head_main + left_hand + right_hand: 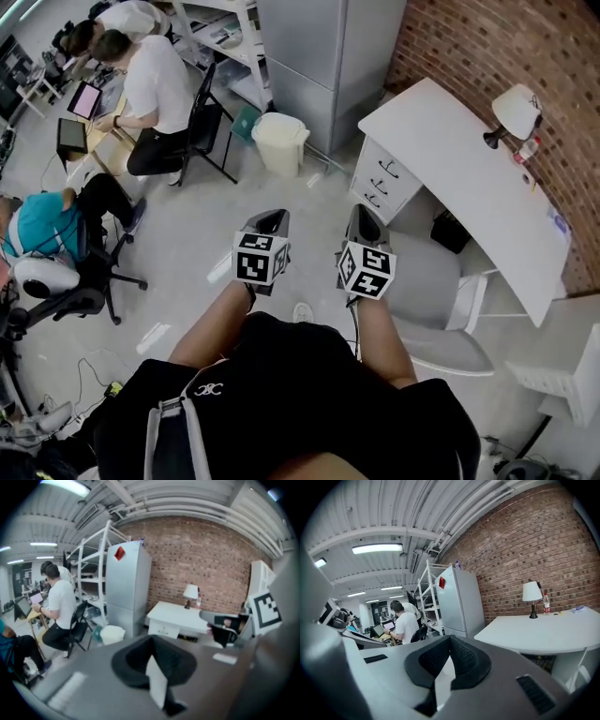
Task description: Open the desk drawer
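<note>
The left hand-held gripper (270,217) and the right hand-held gripper (364,214) are held side by side in front of the person's body, each carrying its cube with square markers. In the left gripper view the black ribbed jaws of the left hand-held gripper (152,639) meet at their tips with nothing between them. The right gripper view shows the same for the right hand-held gripper (450,639): jaws drawn together and empty.

The white three-drawer unit with dark handles (382,183) stands ahead of the right hand-held gripper and slightly to its right, well apart from both grippers. Its three fronts sit flush with one another. It sits under the near end of the curved white worktop (469,178), which runs on ahead and to the right along the red brick wall (487,47).

A white-shaded table lamp on a dark stem (516,111) stands on the far side of the worktop, by the wall. A grey padded chair (431,281) stands just right of the right hand-held gripper, between it and the worktop. Ahead of the left hand-held gripper stands a cream plastic waste bin (279,142), with a tall grey metal cabinet (328,56) beyond it. Far to the left of the left hand-held gripper, seated people (155,84) work at laptops.
</note>
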`<state>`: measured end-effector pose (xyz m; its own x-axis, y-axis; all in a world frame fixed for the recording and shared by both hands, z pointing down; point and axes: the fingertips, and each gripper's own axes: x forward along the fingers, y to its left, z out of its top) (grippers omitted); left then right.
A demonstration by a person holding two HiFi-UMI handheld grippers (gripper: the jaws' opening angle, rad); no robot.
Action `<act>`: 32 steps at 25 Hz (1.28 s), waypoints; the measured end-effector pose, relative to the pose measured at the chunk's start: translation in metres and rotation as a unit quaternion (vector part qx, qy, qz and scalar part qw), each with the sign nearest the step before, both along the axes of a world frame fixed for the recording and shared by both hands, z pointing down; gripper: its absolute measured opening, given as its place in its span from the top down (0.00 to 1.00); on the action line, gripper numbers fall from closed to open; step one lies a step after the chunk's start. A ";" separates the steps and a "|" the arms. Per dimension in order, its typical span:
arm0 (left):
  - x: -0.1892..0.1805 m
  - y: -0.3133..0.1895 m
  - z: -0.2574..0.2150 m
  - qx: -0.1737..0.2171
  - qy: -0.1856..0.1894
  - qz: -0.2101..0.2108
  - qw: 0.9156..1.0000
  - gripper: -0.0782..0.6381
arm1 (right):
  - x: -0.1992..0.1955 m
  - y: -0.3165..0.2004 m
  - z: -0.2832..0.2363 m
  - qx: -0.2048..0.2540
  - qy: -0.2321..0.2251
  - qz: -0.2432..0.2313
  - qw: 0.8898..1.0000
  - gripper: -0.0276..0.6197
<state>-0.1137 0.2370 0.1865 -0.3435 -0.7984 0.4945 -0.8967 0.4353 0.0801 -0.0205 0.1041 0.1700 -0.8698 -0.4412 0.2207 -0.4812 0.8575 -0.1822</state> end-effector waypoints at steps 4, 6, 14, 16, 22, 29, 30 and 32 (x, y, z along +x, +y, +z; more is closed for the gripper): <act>0.014 -0.044 0.010 -0.006 0.009 0.050 0.999 0.89 | 0.027 -0.030 0.012 -0.005 0.018 0.043 0.999 0.96; 0.017 -0.060 0.016 -0.005 0.011 0.069 0.998 0.89 | 0.035 -0.039 0.016 -0.004 0.019 0.059 0.998 0.96; 0.025 -0.129 0.032 -0.015 0.031 0.172 0.984 0.89 | 0.067 -0.076 0.024 -0.015 0.045 0.156 0.987 0.96; 0.021 -0.144 0.042 -0.022 0.038 0.196 0.980 0.89 | 0.070 -0.085 0.031 -0.021 0.052 0.179 0.982 0.96; -0.009 -0.196 0.075 -0.044 0.061 0.253 0.964 0.89 | 0.057 -0.112 0.055 -0.046 0.079 0.237 0.967 0.96; -0.046 -0.260 0.107 -0.062 0.082 0.318 0.942 0.89 | 0.017 -0.141 0.069 -0.057 0.109 0.282 0.952 0.96; -0.049 -0.269 0.114 -0.066 0.084 0.326 0.939 0.89 | 0.011 -0.144 0.072 -0.057 0.113 0.287 0.949 0.96; -0.054 -0.286 0.126 -0.071 0.087 0.343 0.933 0.89 | 0.003 -0.147 0.081 -0.063 0.122 0.302 0.943 0.96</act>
